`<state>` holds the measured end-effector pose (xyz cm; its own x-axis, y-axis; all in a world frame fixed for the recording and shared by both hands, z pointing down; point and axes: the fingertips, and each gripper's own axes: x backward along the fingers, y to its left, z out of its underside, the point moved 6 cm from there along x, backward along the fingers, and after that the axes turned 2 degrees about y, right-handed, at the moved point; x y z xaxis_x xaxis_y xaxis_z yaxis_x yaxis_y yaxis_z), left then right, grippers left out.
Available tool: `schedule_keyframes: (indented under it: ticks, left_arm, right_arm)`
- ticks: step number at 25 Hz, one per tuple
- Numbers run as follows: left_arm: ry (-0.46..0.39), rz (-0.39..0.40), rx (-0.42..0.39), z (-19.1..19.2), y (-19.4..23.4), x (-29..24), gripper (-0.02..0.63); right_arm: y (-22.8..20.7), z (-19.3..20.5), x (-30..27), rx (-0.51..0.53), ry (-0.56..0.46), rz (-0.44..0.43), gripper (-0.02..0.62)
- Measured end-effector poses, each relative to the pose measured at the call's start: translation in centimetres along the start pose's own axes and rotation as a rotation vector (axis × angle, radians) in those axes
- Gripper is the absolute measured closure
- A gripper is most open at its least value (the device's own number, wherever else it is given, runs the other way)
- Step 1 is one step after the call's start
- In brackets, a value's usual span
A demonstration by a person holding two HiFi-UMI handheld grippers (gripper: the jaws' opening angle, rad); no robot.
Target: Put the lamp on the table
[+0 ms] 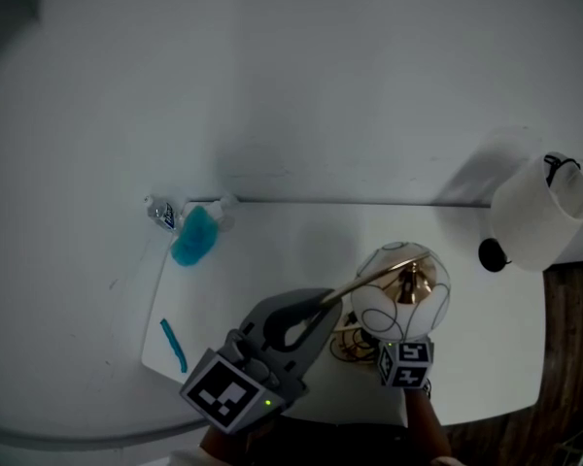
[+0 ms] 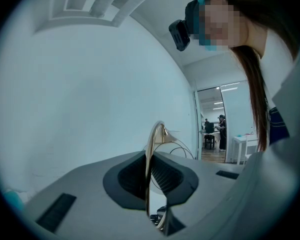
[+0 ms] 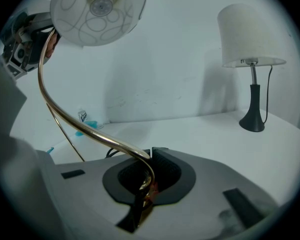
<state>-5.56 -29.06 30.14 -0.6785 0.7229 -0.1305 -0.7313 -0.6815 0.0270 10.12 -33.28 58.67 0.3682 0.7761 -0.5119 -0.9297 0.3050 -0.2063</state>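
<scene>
Left gripper [image 2: 149, 184] shut tight on gold lamp [image 1: 400, 294] stem; right gripper [image 3: 144, 181] clamped on same stem. Gold lamp over table [image 1: 291, 250], left of white-shade lamp [image 1: 536, 212].

Lamp [image 1: 400, 299]: stem [image 3: 93, 134] of polished brass-coloured metal, glossy; globe shade [image 3: 97, 9] smooth, milky, glass-like, with a thin dark line pattern
Left gripper [image 2: 149, 179], right gripper [image 3: 149, 176]: matt grey plastic bodies; black ribbed pads [image 3: 167, 169], dull finish, closed on the metal stem
Table [image 1: 272, 260]: white, smooth, matt
Second lamp [image 1: 534, 212]: white shade, cloth-like and matt; black stand, smooth with a slight sheen
Floor [image 1: 575, 357]: dark wood
</scene>
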Motion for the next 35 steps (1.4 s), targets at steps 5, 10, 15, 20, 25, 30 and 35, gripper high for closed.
schedule_keyframes:
  ticks: [5, 10, 15, 20, 25, 30, 35]
  left_arm:
    - [0.001, 0.001, -0.009, 0.0, -0.5, -0.3, 0.572]
    - [0.004, 0.008, -0.024, 0.1, -1.3, 0.0, 0.572]
    - [0.000, 0.009, -0.029, 0.2, -1.7, 0.5, 0.572]
    - [0.004, 0.015, -0.032, 0.2, -1.8, 0.2, 0.572]
    - [0.010, 0.019, -0.035, 0.3, -2.0, 0.2, 0.572]
    - [0.008, 0.025, -0.043, 0.3, -2.3, 0.5, 0.571]
    - [0.008, 0.027, -0.046, 0.4, -2.3, 0.5, 0.571]
  right_arm:
    - [0.0, -0.2, 0.2, -0.004, -0.005, -0.013, 0.586]
    - [-0.1, 0.3, 0.5, -0.011, -0.015, -0.018, 0.586]
    - [0.1, 0.1, 0.8, 0.002, -0.017, -0.016, 0.586]
    - [0.1, 0.1, 0.7, -0.008, -0.009, -0.018, 0.586]
    - [0.1, 0.0, 0.9, -0.009, -0.007, -0.016, 0.586]
    - [0.2, 0.4, 1.0, -0.012, -0.004, -0.016, 0.586]
    - [0.2, 0.4, 0.9, -0.013, -0.005, -0.014, 0.586]
